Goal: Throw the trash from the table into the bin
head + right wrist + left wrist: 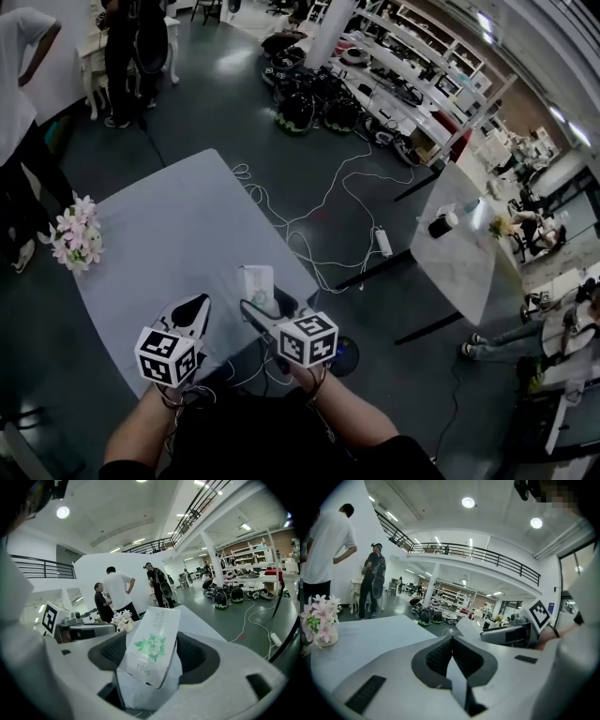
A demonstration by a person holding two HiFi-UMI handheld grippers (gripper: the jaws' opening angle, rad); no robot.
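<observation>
Both grippers are held at the table's [178,234] near edge, with one box gripped.
The right gripper's [265,309] jaws are closed on a white box [154,644] printed with green flowers, held tilted near the near right corner. The left gripper's [451,653] jaws are pressed together with nothing between them. A bunch of pink flowers [77,234] is set at the left edge; a dark round bin [345,354] is seen on the floor below the right gripper.

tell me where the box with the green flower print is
Head view, lower middle: the white box is clamped in the right gripper at the grey table's near right edge, just right of the left gripper.
</observation>
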